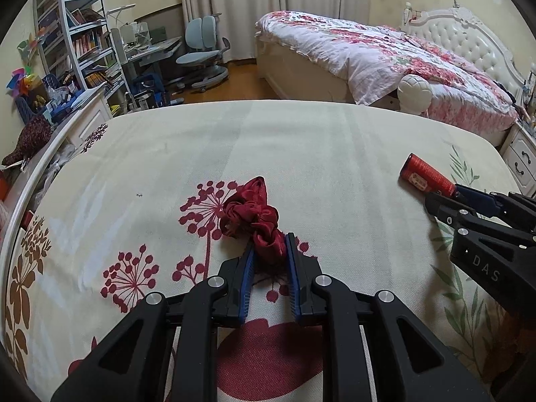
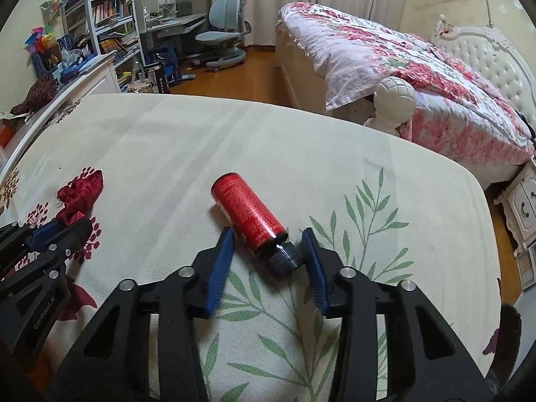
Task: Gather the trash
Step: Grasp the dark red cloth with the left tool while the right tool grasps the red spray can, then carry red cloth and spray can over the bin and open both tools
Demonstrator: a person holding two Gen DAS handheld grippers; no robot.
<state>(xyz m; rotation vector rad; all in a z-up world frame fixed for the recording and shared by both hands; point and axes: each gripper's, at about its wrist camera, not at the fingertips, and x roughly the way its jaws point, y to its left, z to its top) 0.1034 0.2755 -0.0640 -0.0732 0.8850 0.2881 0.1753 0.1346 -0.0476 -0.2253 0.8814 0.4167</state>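
Note:
A crumpled dark red fabric scrunchie (image 1: 249, 212) lies on the cream floral bedcover (image 1: 301, 140). My left gripper (image 1: 269, 241) is shut on its near end, both blue pads pressing the cloth. To the right lies a red cylindrical bottle (image 2: 246, 206) on its side, its black cap (image 2: 283, 258) pointing at me. My right gripper (image 2: 268, 234) straddles that cap, the blue pads standing off it on either side. The left wrist view shows the bottle (image 1: 425, 174) with the right gripper (image 1: 449, 197) at its near end. In the right wrist view the left gripper (image 2: 55, 226) holds the scrunchie (image 2: 78, 197).
Beyond the bedcover's far edge is wooden floor (image 1: 241, 87), then a second bed with a pink floral quilt (image 1: 385, 53) and a white ball-shaped bedpost (image 1: 413, 95). A bookshelf (image 1: 83, 33), desk chair (image 1: 204, 50) and cluttered cabinet stand at left; a white nightstand (image 2: 522, 207) at right.

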